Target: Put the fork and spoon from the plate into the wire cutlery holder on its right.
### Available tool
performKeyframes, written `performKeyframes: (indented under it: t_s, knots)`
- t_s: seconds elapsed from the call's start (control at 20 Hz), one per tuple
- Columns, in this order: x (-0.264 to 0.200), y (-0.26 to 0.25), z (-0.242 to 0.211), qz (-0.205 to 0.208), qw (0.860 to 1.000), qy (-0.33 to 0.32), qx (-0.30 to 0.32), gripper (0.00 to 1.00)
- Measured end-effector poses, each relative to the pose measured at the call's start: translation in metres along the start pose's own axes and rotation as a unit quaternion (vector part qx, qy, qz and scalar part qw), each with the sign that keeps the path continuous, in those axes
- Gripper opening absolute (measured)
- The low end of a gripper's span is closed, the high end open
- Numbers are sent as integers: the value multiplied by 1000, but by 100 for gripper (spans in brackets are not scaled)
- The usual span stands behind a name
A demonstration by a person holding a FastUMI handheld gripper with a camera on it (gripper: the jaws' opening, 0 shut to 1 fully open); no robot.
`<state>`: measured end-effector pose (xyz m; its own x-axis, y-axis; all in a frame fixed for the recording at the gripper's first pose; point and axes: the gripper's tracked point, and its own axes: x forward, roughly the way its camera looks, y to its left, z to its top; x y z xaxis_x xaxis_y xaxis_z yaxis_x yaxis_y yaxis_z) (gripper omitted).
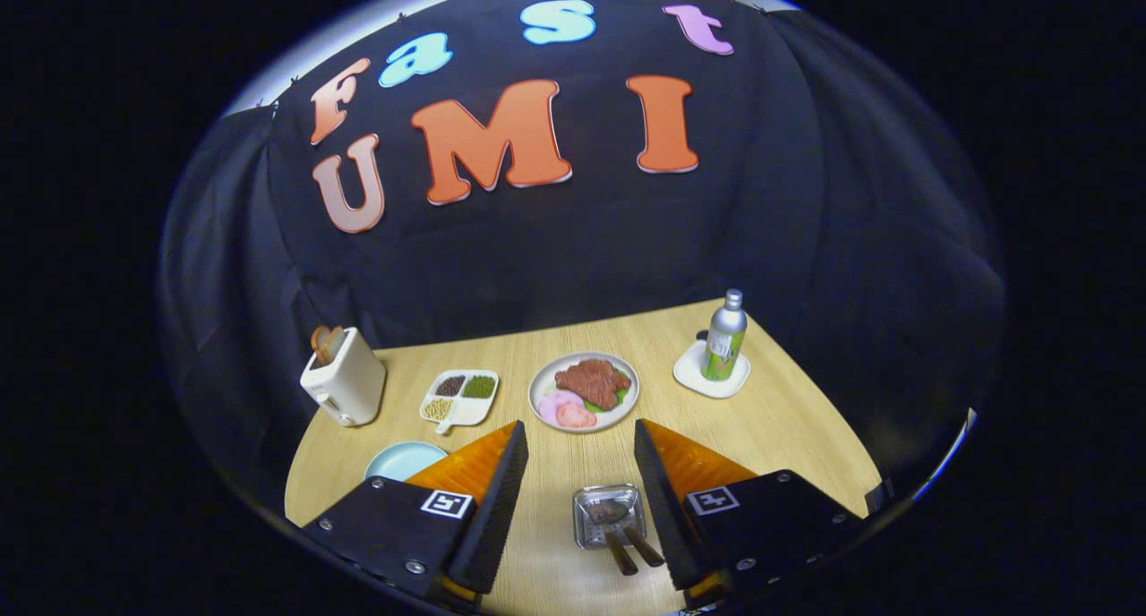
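Steel cutlery holder (609, 515) sits between the wide-open tool (580, 473) fingers; utensil heads inside are indistinct.

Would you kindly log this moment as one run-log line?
hand-held gripper: open, empty, above table | fork and spoon: in small metal tray between fingers | steak plate: just beyond fingers

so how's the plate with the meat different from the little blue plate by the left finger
The meat plate is pale with a grey rim and loaded with food; the blue plate looks bare. The meat plate sits beyond the open gripper, in full view; the blue plate is nearer and partly hidden behind the left finger. The meat plate also looks larger. Both are round and lie flat on the wooden table.
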<state>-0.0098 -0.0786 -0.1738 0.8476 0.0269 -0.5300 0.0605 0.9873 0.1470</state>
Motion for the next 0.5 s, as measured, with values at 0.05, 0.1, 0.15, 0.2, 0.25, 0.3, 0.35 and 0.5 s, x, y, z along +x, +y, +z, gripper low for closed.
performKeyframes:
  t_s: [0.05, 0.1, 0.15, 0.2, 0.25, 0.3, 0.35, 0.5]
  knots:
    - [-4, 5, 16, 5, 1000, -23, -2, 76]
    - [-12, 10, 34, 9, 999, -49, -4, 79]
    - [-18, 15, 49, 15, 997, -71, -7, 81]
    - [-25, 20, 64, 18, 995, -95, -9, 83]
    - [-29, 25, 78, 22, 993, -115, -13, 85]
    - [-34, 30, 93, 24, 990, -137, -15, 86]
    - [-38, 33, 106, 25, 987, -155, -18, 88]
    - [-47, 42, 138, 26, 978, -203, -36, 91]
